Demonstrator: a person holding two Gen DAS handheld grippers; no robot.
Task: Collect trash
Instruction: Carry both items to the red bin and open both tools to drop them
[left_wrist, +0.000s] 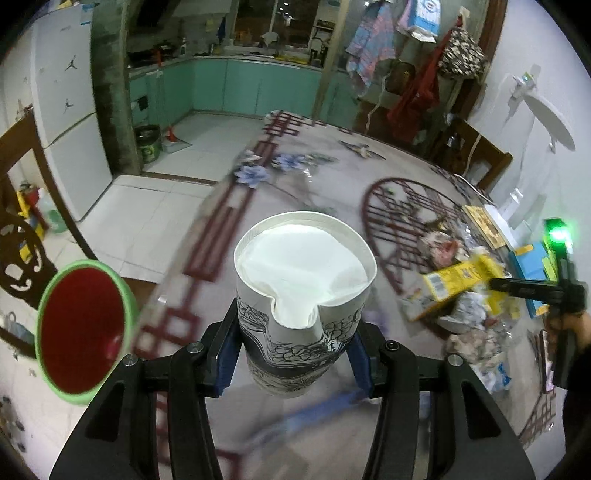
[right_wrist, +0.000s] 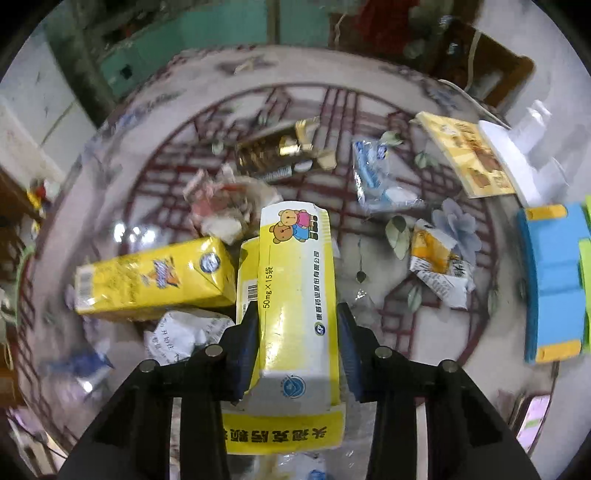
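this is a lived-in home, a dining space opening onto a kitchen. beyond the flower-patterned table (left_wrist: 303, 147) run teal kitchen cabinets (left_wrist: 236, 86) under a cluttered counter. left of the table stands a white fridge (left_wrist: 62, 110) on pale floor tiles (left_wrist: 147, 206); right of it, clothes and bags (left_wrist: 406, 62) hang.

Left gripper (left_wrist: 295, 354), right gripper (right_wrist: 297, 347): black frames, blue pads, silver screws.
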